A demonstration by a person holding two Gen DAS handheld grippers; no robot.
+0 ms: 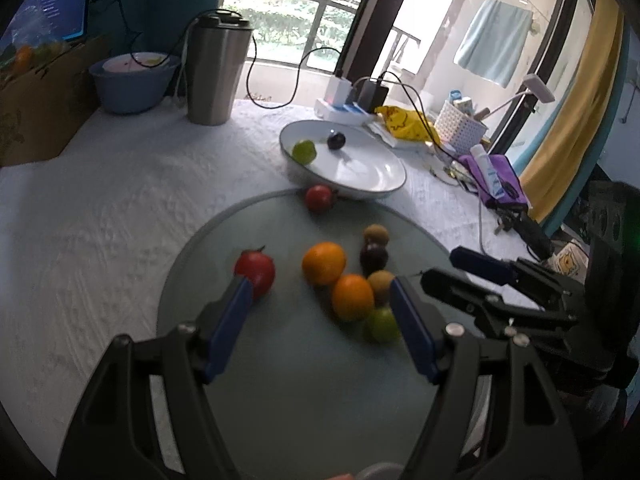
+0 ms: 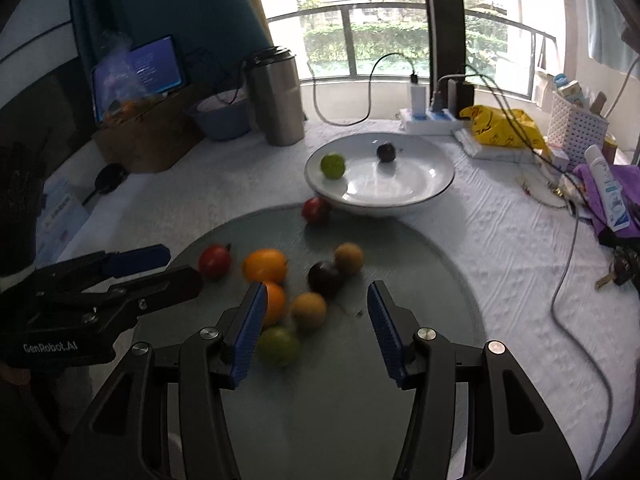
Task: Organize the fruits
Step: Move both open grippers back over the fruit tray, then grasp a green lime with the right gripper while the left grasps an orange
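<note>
Hovering over the round glass tray on the tabletop, both grippers hold nothing. The left gripper has its jaws well apart, with no fruit between the pads. The right gripper is partly open and likewise empty. On the tray lie two oranges, a red tomato, two brown kiwis, a dark plum and a green fruit, clustered close together; another tomato sits at the tray's far edge, just beside the white bowl. Inside the bowl rest a green lime and a second dark plum, apart from each other.
</note>
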